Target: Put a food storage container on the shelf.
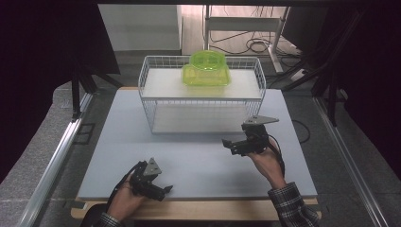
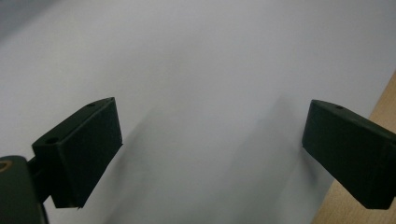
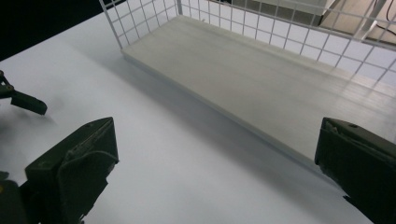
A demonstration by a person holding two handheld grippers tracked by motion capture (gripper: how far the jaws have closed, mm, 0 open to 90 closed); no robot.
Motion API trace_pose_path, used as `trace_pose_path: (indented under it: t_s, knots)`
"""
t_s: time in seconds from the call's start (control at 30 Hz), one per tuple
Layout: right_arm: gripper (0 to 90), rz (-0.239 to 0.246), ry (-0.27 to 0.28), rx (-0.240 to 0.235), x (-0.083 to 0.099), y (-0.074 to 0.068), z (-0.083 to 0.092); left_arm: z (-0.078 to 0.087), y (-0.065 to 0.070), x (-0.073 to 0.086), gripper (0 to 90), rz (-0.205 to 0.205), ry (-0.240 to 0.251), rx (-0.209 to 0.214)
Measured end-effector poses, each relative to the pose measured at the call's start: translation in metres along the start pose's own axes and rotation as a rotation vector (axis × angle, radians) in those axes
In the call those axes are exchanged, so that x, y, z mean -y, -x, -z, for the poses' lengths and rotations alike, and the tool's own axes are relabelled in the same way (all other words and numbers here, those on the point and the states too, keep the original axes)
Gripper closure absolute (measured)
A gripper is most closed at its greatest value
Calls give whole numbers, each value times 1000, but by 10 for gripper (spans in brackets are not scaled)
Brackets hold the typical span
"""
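With both the left gripper point(image 1: 163, 189) and right gripper point(image 1: 228, 143) held spread and empty above the pale grey tabletop point(image 1: 198, 165), the translucent lime-green plastic container point(image 1: 206, 68) on the white wire basket's point(image 1: 152, 101) upper shelf could be knocked off if the wire rim is clipped during a reach.

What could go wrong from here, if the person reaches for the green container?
The green container sits on the wire rack's top shelf near the back, so a push might tip it off. The right gripper, open and nearest, may catch the rack's wire rim. The left gripper hangs open near the table edge.
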State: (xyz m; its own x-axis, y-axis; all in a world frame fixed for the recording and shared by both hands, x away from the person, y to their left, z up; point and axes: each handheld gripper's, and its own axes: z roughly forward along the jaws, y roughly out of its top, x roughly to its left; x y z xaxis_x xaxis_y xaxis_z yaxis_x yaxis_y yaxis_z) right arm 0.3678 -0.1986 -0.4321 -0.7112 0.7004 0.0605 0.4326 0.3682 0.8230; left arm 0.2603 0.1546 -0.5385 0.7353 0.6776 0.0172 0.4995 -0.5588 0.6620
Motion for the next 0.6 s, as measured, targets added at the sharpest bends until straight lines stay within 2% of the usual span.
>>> trace_pose_path:
  t_s: [0.3,0.6]
  knots:
    - [0,-5,4,23,14,1,11,0,0,0,46,-3,3,-1]
    - [0,1,-30,30,34,1,13,0,0,1,44,-10,5,-5]
